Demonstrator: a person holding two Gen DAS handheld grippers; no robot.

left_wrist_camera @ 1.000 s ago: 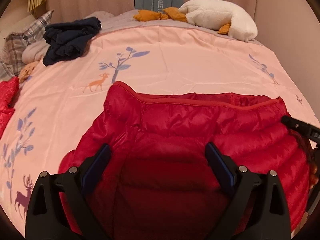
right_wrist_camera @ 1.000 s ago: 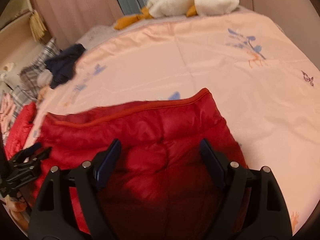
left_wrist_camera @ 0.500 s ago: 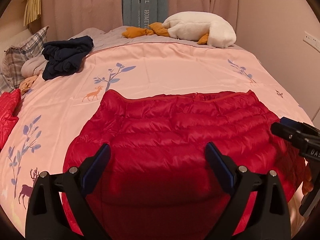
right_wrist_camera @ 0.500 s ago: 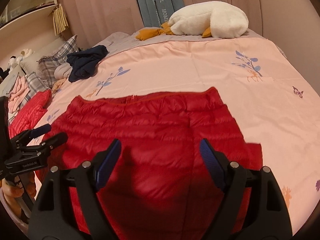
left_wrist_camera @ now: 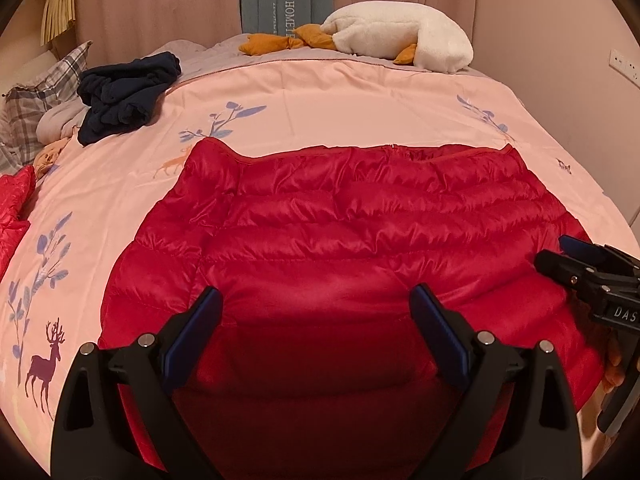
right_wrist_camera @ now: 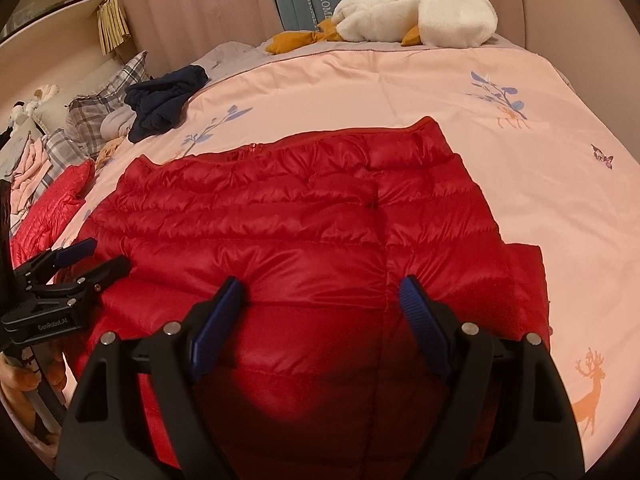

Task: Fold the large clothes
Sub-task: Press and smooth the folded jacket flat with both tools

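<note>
A red quilted down jacket (left_wrist_camera: 352, 232) lies spread flat on the pink bedspread (left_wrist_camera: 320, 92), hem edge toward the far side. It also shows in the right wrist view (right_wrist_camera: 304, 224), with a sleeve end sticking out at its right (right_wrist_camera: 524, 276). My left gripper (left_wrist_camera: 316, 320) is open and empty above the jacket's near left part. My right gripper (right_wrist_camera: 320, 308) is open and empty above its near right part. Each gripper shows at the edge of the other's view, the right (left_wrist_camera: 576, 264) and the left (right_wrist_camera: 76, 260).
A dark navy garment (left_wrist_camera: 128, 96) lies crumpled at the far left near plaid pillows (left_wrist_camera: 36, 96). Another red garment (right_wrist_camera: 52, 208) lies at the left edge. A white plush goose (left_wrist_camera: 400, 42) lies at the head of the bed. Curtains hang behind.
The jacket's raised far part has dropped and now lies flat and spread. Both grippers have pulled back and up from it, staying open.
</note>
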